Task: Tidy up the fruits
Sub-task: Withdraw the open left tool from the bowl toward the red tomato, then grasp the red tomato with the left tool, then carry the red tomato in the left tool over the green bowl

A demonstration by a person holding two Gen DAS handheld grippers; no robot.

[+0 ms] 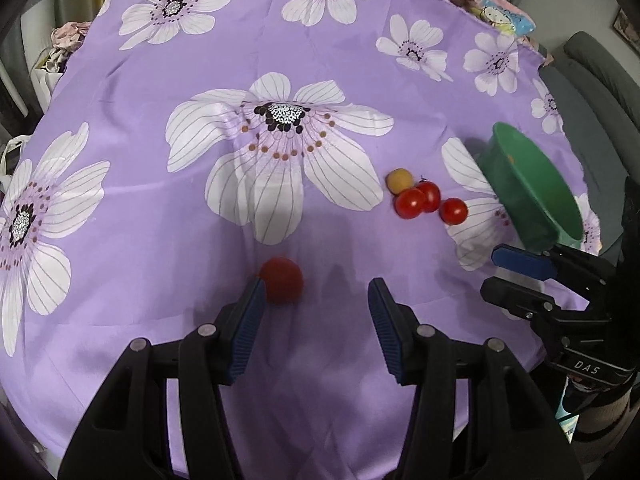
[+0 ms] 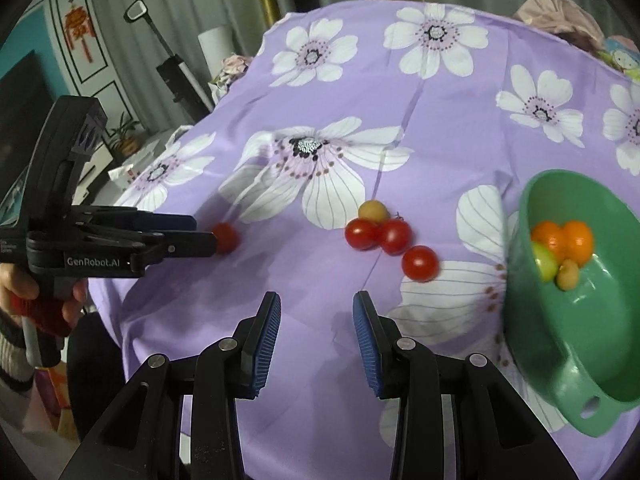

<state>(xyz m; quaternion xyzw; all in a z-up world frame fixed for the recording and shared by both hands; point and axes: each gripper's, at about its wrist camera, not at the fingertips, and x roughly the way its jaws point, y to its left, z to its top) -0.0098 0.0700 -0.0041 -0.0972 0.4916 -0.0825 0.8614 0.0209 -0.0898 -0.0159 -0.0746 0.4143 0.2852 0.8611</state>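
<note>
Purple flowered cloth [image 1: 320,60] covers our bench. The lone red tomato [image 1: 281,280] sits right at our left claw [image 1: 318,294], spread wide; right claw [image 2: 317,312] is spread too, empty. It's probably light, smooth, squishy, so we'd pinch gently across its middle, then green bowl [image 2: 520,280].

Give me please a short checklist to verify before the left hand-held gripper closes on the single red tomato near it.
1. Left hand-held gripper open: ok, jaws wide apart.
2. Lone red tomato centred between the fingers: not ok, it sits against the left finger, off to one side.
3. Nothing else between the jaws: ok, only purple tablecloth.
4. Green bowl has room: ok, a few fruits inside, space left.
5. Right hand-held gripper out of the way: ok, open, empty, hovering before the tomato cluster.
6. Height of the fingers above the cloth: cannot tell.
</note>
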